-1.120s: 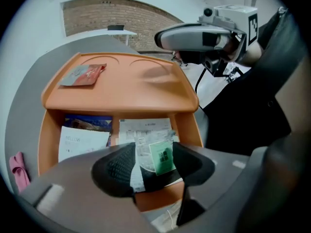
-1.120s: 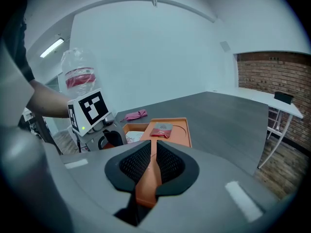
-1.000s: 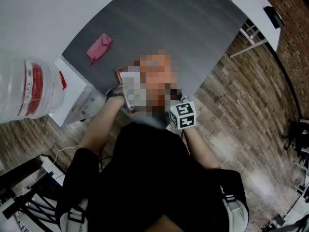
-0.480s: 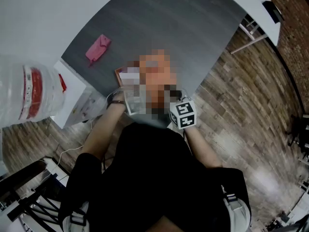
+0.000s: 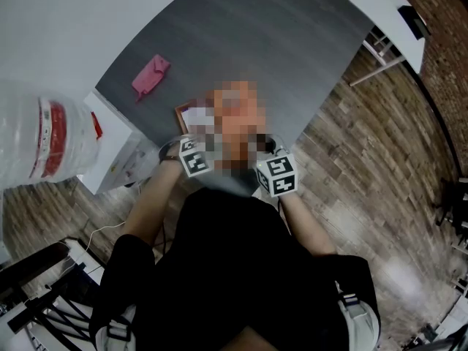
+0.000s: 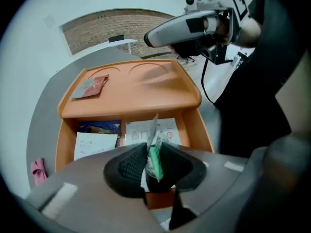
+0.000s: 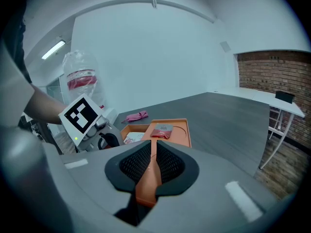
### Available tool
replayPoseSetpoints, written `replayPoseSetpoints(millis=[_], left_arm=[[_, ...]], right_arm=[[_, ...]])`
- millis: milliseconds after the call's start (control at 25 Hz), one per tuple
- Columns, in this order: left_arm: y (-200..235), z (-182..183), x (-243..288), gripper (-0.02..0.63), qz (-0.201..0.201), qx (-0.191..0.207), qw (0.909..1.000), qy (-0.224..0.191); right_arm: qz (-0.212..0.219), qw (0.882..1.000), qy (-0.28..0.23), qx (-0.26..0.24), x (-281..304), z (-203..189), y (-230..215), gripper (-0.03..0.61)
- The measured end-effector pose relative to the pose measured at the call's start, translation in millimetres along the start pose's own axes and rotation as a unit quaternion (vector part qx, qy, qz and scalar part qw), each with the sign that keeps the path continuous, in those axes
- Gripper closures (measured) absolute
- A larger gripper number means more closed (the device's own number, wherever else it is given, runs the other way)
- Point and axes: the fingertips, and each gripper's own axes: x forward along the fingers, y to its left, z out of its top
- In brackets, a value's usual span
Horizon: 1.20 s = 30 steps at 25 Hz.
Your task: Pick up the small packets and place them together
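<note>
An orange tray (image 6: 131, 89) with a raised shelf stands on the dark table. A red packet (image 6: 90, 86) lies on the shelf. In the well below are a blue packet (image 6: 99, 128) and white packets (image 6: 96, 144). My left gripper (image 6: 151, 152) points steeply down over the well. Its jaws have just been closing and now pinch a green and white packet (image 6: 154, 160) that stands upright between the pads. My right gripper (image 7: 152, 152) is shut on the tray's orange wall (image 7: 147, 181). The red packet (image 7: 161, 131) lies beyond it.
A pink cloth (image 5: 151, 77) lies on the table past the tray. A large water bottle (image 5: 44, 137) stands at the left over a white cabinet (image 5: 117, 148). The table's edge and a wooden floor (image 5: 365, 167) are at the right. A white desk (image 5: 380, 6) is farther off.
In the head view the left gripper has tilted, and its marker cube now shows beside the blurred patch. The right gripper's cube has stayed where it was.
</note>
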Motion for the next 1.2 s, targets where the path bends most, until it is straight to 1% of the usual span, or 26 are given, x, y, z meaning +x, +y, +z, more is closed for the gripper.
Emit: replayPoseSetpoints(millis=[120, 280, 480, 560, 720, 960, 1200], left_arm=[[-2, 2, -8, 0.520, -0.004, -0.019, 0.9996, -0.019], [5, 4, -23, 0.522, 0.010, -0.037, 0.9984, -0.042], [11, 5, -40, 0.531, 0.021, -0.048, 0.9968, -0.061], [14, 7, -46, 0.563, 0.027, -0.054, 0.9955, -0.073], [16, 10, -55, 0.580, 0.031, -0.063, 0.9936, -0.089], [17, 16, -69, 0.588, 0.040, -0.047, 0.9935, -0.095], [21, 43, -91, 0.588, 0.039, -0.006, 0.9933, -0.109]], right_arm=[[0.003, 1.000, 0.001, -0.001, 1, 0, 1, 0.540], [0.011, 1.000, 0.002, -0.007, 4, 1, 6, 0.540], [0.017, 1.000, 0.000, -0.015, 7, 5, 9, 0.540], [0.019, 1.000, 0.001, -0.017, 7, 6, 10, 0.541], [0.022, 1.000, 0.000, -0.020, 8, 6, 13, 0.541], [0.021, 1.000, -0.001, -0.022, 6, 7, 13, 0.541], [0.009, 1.000, -0.006, -0.015, -2, 6, 7, 0.541]])
